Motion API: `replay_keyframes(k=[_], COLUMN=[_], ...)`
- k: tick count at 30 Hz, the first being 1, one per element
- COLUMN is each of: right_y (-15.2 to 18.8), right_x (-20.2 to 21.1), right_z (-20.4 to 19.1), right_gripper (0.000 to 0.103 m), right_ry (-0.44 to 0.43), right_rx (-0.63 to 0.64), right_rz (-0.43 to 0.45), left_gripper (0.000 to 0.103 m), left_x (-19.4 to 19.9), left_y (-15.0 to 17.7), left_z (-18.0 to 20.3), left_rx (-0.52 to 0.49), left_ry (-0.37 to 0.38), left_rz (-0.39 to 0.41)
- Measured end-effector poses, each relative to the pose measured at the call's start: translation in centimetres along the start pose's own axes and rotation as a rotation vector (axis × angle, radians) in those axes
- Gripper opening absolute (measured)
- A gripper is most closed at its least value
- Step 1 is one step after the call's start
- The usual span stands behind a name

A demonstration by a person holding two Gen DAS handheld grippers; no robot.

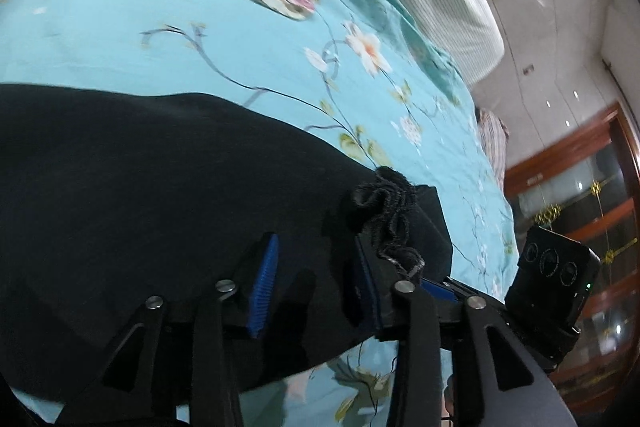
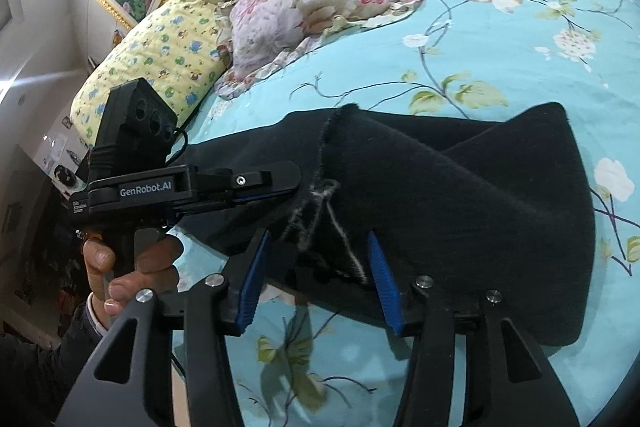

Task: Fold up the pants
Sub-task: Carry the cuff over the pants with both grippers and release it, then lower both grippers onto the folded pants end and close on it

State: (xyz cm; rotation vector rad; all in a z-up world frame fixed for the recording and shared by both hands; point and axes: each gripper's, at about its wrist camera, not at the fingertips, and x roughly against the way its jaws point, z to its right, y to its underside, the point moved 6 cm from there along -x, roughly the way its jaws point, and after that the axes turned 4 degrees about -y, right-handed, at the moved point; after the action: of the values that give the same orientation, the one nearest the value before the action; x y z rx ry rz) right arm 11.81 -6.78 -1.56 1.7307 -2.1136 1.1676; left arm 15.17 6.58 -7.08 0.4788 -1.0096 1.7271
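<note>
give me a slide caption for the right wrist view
Right gripper open over folded black pants on a floral blue bedsheet, left gripper alongside.

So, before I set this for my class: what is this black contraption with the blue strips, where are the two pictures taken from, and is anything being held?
No robot here: a person holds a hand-held gripper in each hand, each with a camera looking along its jaws. One picture looks from the left gripper, the other from the right gripper, which also shows the left one in a hand. Black pants lie on a floral sheet near pillows. Both jaws stand open around the cloth; nothing is gripped.
</note>
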Motion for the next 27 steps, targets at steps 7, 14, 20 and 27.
replay_keyframes(k=[7,14,20,27], right_y=[-0.3,-0.7,-0.8,-1.1], right_x=[0.3,-0.2,-1.4,-2.9], right_z=[-1.9,-4.2,-6.5,-8.4], right_gripper=[0.052,0.052,0.052,0.052], right_ry=[-0.025,-0.045,-0.066,-0.089], right_rx=[0.031,0.076,0.121,0.163], right_rz=[0.000,-0.009,-0.033,-0.060], left_gripper=[0.047,0.048,0.049,0.049], left_x=[3.6,7.1,10.2,13.2], left_y=[1.9,3.3,4.6,6.3], left_z=[-2.6,-4.8,-6.9,-10.4], left_rx=[0.090,0.152,0.230,0.326], left_ry=[-0.044,-0.080,-0.103,-0.155], left_rz=[0.078,0.145,0.208,0.274])
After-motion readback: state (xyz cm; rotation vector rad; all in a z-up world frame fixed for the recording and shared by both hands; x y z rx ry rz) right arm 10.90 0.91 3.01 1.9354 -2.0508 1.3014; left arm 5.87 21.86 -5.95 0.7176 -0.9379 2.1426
